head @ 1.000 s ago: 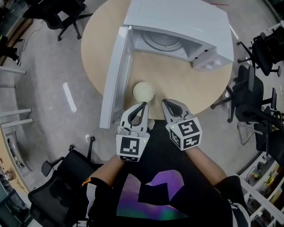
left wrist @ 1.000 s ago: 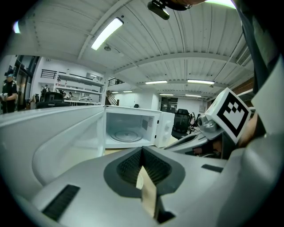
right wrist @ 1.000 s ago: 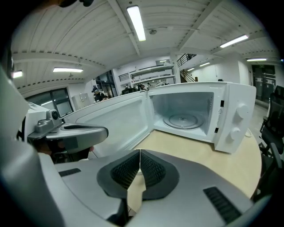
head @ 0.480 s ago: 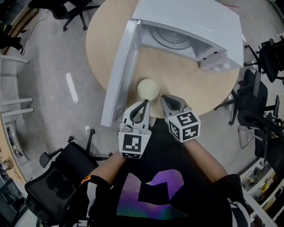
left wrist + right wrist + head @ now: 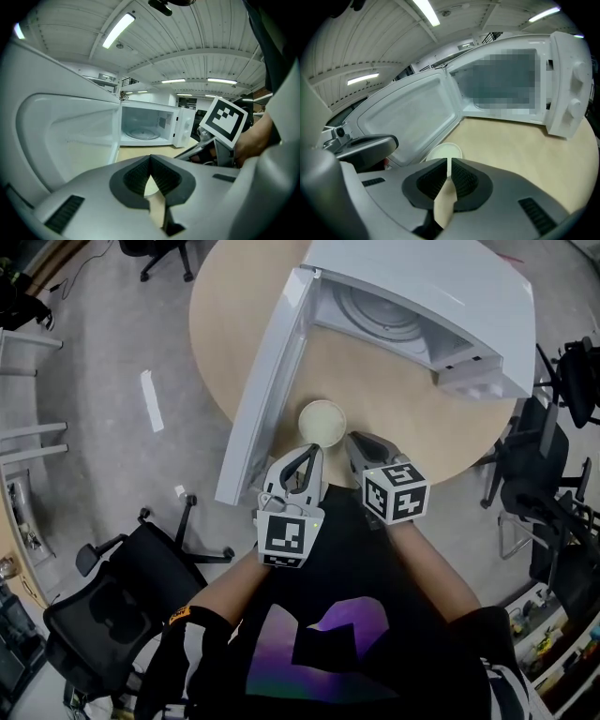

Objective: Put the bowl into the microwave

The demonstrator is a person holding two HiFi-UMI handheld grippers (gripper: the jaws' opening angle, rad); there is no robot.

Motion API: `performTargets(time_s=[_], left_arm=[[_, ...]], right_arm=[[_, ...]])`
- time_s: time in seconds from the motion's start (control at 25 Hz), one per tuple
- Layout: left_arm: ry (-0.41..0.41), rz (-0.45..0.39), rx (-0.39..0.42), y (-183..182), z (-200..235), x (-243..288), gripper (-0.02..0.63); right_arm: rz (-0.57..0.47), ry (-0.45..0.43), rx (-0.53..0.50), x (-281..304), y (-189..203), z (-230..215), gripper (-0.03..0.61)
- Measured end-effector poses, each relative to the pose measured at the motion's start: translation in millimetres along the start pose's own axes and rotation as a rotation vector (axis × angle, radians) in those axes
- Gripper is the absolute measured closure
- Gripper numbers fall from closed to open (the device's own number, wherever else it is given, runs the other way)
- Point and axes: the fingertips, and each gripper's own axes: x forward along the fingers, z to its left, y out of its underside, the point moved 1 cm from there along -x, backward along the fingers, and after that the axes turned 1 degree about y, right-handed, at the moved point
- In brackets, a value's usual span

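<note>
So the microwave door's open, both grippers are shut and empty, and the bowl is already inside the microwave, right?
No: the bowl sits on the table beside the open door, just ahead of the left gripper and right gripper, as the head view shows. The rest is right.

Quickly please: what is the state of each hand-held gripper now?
Left hand-held gripper: closed, holding nothing.
Right hand-held gripper: closed, holding nothing.
</note>
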Motion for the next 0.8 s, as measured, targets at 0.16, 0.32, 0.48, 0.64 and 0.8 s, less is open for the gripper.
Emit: performTargets(time_s=[0.16,0.32,0.48,0.64,0.8], left_arm=[[-0.004,0.018,-0.003,5,3,1,0.568],[0.001,0.031,-0.015,9,2,9,0.568],[-0.012,0.043,-0.019,11,5,14,0.568],[-0.022,0.056,-0.016,12,7,19,0.568],[-0.031,0.062,-0.018,12,9,22,0.568]], right_arm=[[0.014,0.009,0.050,7,1,-5,0.560],[0.030,-0.010,0.096,16,4,-13,0.526],[0.065,-0.037,0.130,26,8,-16,0.506],[0.091,-0.061,0.160,35,12,-19,0.508],[0.114,-0.076,0.187,41,13,-22,0.508]])
